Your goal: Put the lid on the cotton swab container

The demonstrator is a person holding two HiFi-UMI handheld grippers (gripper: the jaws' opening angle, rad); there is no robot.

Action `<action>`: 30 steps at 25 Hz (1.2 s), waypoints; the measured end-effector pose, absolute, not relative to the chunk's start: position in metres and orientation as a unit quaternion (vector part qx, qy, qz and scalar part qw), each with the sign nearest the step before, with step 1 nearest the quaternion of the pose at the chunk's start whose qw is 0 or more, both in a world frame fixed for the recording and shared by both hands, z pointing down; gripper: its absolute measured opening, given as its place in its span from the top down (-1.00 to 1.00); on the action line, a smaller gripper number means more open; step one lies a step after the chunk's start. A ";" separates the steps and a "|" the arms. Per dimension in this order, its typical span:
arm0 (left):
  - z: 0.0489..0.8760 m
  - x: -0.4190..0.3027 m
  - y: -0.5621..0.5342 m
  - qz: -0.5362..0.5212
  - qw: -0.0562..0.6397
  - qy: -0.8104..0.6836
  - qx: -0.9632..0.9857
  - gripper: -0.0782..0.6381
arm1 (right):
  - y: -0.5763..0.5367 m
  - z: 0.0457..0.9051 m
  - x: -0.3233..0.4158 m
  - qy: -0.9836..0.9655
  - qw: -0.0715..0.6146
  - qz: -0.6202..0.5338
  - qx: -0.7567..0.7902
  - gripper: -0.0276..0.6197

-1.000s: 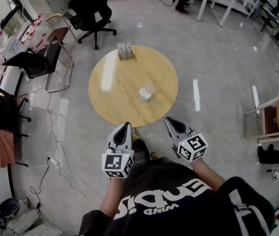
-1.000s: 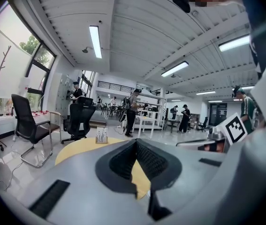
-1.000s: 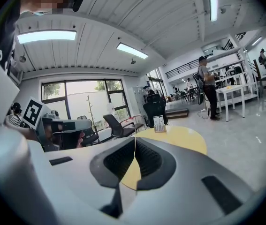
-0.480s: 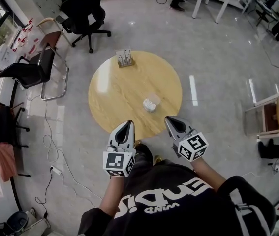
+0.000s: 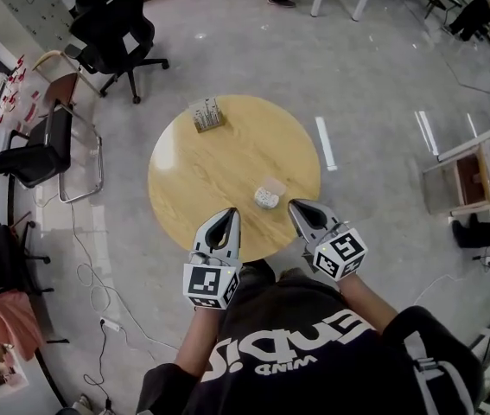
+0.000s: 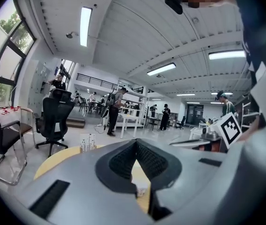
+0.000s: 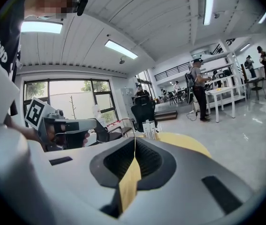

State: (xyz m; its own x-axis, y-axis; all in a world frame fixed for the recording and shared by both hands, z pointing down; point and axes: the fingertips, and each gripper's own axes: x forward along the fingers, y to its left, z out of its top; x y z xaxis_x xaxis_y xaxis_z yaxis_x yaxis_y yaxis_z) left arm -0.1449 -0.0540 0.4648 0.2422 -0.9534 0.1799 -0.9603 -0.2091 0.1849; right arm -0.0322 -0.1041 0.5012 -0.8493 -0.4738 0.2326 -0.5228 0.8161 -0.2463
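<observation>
Nothing looks done yet: the left gripper (image 5: 226, 217) and right gripper (image 5: 300, 207) are pinched shut, empty, not touching the cotton swab container (image 5: 267, 198).

Head view. Centre: cotton swab container (image 5: 266, 199) on the worktop (image 5: 200, 173), too small to tell whether capped or open; upper centre: small rack (image 5: 205, 115), contents not resolvable; parts of the worktop's near rim hidden behind left claw (image 5: 227, 215) and right claw (image 5: 298, 206); person's torso (image 5: 305, 353) cut off by the lower edge. Left gripper view: container almost wholly hidden behind that claw's body.
</observation>
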 end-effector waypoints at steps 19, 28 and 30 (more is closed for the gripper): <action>0.471 -0.137 -0.101 0.021 0.146 -0.574 0.806 0.75 | -0.131 0.502 -0.035 -0.955 0.077 0.145 0.246 0.40; 0.471 -0.137 -0.112 0.018 0.148 -0.586 0.797 0.75 | -0.127 0.525 -0.050 -0.970 0.094 0.147 0.171 -0.13; 0.470 -0.137 -0.113 0.021 0.143 -0.587 0.796 0.75 | -0.127 0.537 -0.050 -0.970 0.110 0.142 0.163 -0.13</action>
